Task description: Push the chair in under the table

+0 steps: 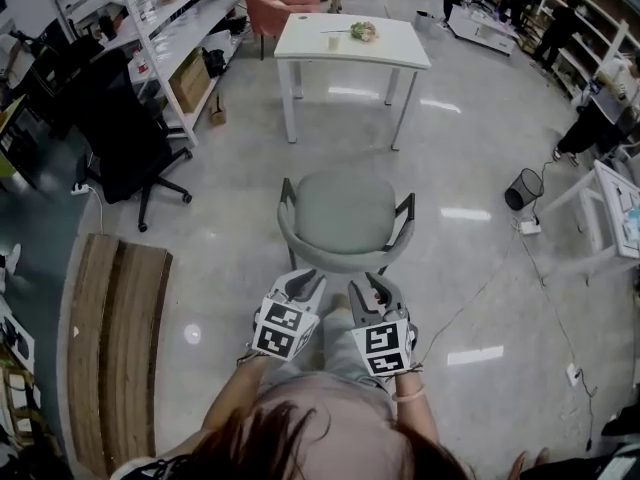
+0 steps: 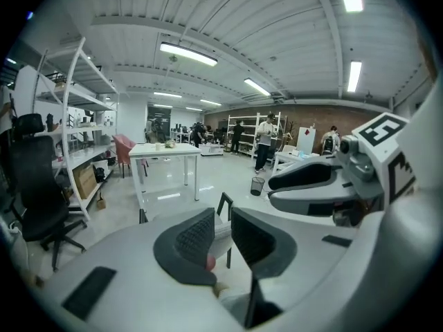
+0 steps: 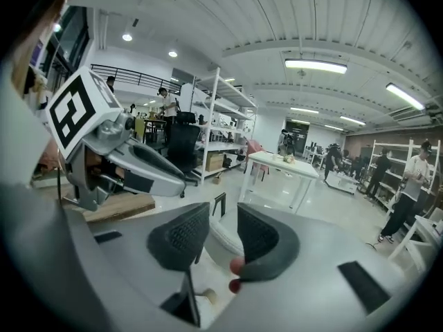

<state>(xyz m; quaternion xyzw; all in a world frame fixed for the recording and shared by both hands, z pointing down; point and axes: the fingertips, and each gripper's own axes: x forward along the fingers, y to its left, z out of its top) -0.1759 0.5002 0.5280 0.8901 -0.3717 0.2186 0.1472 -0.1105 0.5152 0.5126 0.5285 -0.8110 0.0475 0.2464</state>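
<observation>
A chair with a pale grey-green seat and black arm posts stands on the shiny floor, its curved back toward me. The white table is a few steps beyond it, with open floor between the two. My left gripper hovers at the left part of the chair's back rim, jaws apart. My right gripper is at the right part of the rim, jaws wider apart. In the left gripper view the left gripper shows the rim through its gap, a black arm post beyond. In the right gripper view the right gripper shows the rim too. No pad presses on it.
A black office chair and a wooden pallet lie to the left, by white shelving. A pink armchair sits behind the table. A black waste bin, a floor cable and another white table are to the right. People stand far back.
</observation>
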